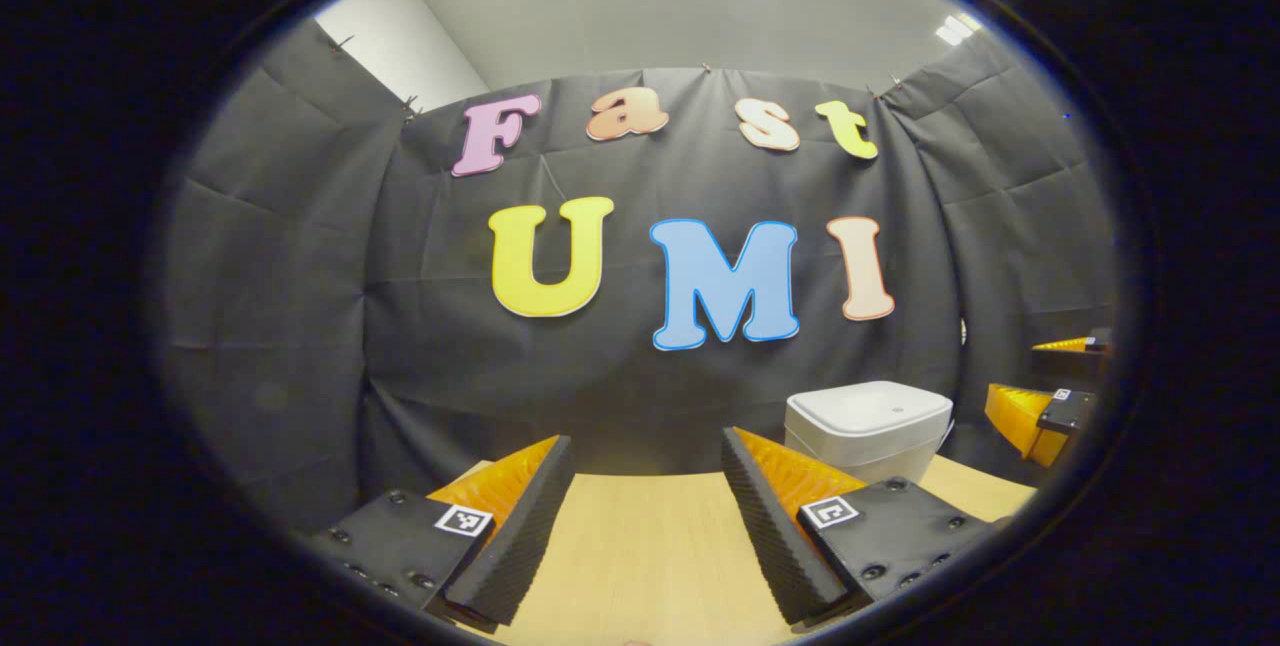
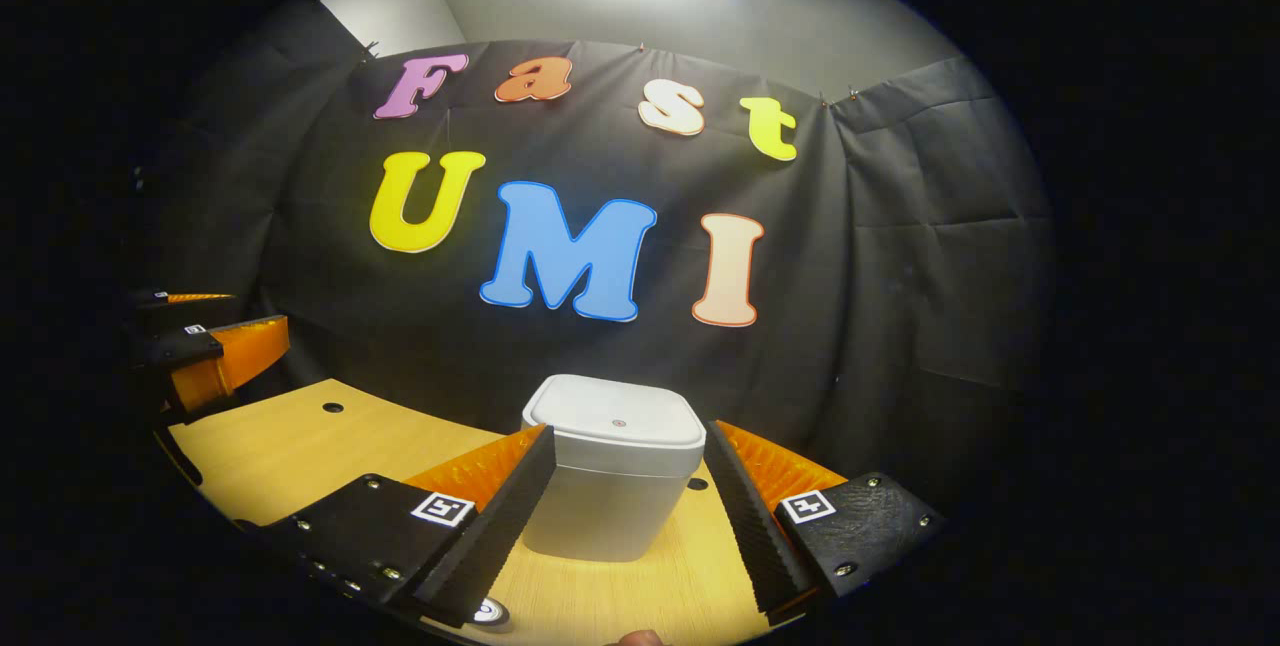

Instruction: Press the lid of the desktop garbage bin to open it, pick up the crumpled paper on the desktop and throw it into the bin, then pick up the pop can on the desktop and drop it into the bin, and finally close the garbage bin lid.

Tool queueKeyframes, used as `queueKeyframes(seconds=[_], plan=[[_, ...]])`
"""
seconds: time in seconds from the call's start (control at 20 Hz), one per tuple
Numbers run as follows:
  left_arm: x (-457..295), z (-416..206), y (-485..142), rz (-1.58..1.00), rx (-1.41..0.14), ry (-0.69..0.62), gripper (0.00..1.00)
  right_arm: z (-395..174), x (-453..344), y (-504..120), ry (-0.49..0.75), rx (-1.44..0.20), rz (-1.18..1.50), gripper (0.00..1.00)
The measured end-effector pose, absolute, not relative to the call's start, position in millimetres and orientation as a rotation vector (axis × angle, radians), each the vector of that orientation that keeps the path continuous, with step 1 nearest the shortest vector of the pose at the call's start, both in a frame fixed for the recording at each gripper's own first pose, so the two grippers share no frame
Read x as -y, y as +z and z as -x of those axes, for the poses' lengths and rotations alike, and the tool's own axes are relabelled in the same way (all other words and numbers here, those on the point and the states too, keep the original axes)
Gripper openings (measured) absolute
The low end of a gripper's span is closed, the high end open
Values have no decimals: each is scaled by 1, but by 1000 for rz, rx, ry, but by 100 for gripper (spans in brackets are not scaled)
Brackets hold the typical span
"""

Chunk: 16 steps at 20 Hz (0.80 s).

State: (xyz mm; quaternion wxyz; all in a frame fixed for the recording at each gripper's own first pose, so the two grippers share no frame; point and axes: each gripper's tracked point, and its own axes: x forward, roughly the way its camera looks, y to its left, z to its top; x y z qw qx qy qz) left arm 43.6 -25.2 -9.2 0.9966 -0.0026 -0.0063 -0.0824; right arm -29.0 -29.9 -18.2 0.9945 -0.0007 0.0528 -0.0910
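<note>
Holding both tongs above the counter (image 2: 300,446), I see the garbage bin (image 2: 612,496) standing straight ahead of my right tongs (image 2: 625,516), its lid (image 2: 615,423) shut flat and, as I judge it, not yet pressed. My right tongs are spread wide with nothing between them, one finger on each side of the bin as the right gripper view frames it, though I cannot tell whether they reach it or hang short of it. My left tongs (image 1: 645,526) are also spread and hold nothing; in the left gripper view the bin (image 1: 868,429) sits off to their right, near the counter's far edge. The crumpled paper and the pop can I cannot place from here.

What worries me first is the press. The bin looks light and stands free on smooth wood, so a push that lands near the lid's rim rather than its middle could tip it or slide it toward the cloth wall (image 2: 880,326) behind. With my fingers this far apart, one tip might catch the lid's edge instead of bearing down cleanly. My left tongs hover near enough that bringing both in at once could make them knock together.
</note>
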Motion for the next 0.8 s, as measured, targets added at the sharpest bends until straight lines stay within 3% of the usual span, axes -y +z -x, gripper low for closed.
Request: queueKeyframes(seconds=[0.05, 0.1, 0.2, 0.3, 0.35, 0.75, 0.8], plan=[[26, -46, -12, 7, 6, -172, 96, 31, 32, -20, -190, -114, -4, 96], [27, -47, -13, 13, 3, -180, 100, 31, 33, -21, -194, -119, -14, 96], [29, -48, -11, 21, 0, -184, 96, 32, 33, -22, -197, -126, -32, 96], [29, -46, -12, 15, -10, -181, 100, 30, 32, -24, -192, -125, -41, 96], [29, -44, -11, 12, -11, -179, 96, 28, 29, -24, -184, -123, -44, 96], [20, -38, -13, 4, -33, -148, 100, 14, 15, -24, -119, -125, -47, 96], [20, -39, -11, 3, -33, -143, 96, 9, 17, -23, -114, -126, -50, 96]])
